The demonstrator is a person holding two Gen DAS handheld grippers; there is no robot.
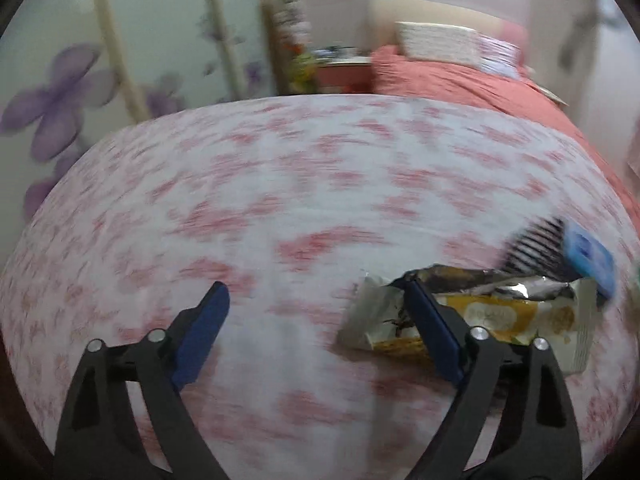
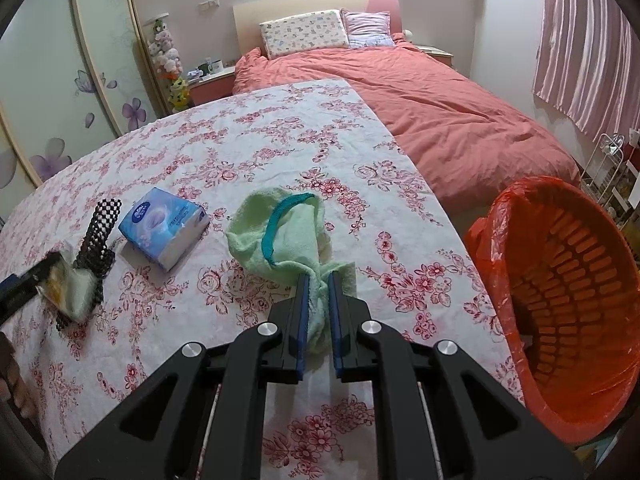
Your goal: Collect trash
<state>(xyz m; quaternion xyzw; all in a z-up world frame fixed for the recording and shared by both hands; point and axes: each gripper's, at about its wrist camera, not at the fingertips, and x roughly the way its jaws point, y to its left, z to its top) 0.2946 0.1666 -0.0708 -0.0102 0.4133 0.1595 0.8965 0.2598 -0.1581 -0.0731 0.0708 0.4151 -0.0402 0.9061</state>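
Your right gripper (image 2: 318,280) is clenched on the near end of the green towel (image 2: 280,232), which lies on the worktop (image 2: 240,140) close to its right edge. Just past that edge, low at your right, stands the orange bin (image 2: 560,300) with its red bag, mouth tilted toward you. Your left gripper (image 1: 316,292) stands wide apart with nothing between its fingers; the snack wrapper (image 1: 480,312) lies behind its right finger (image 1: 432,328), and whether they touch you cannot tell. Beyond the wrapper lie a black checkered piece (image 2: 100,236) and a blue tissue pack (image 2: 164,224), near each other. The far half of the floral cloth is free room. Behind the worktop's far edge comes the bed (image 2: 440,120).
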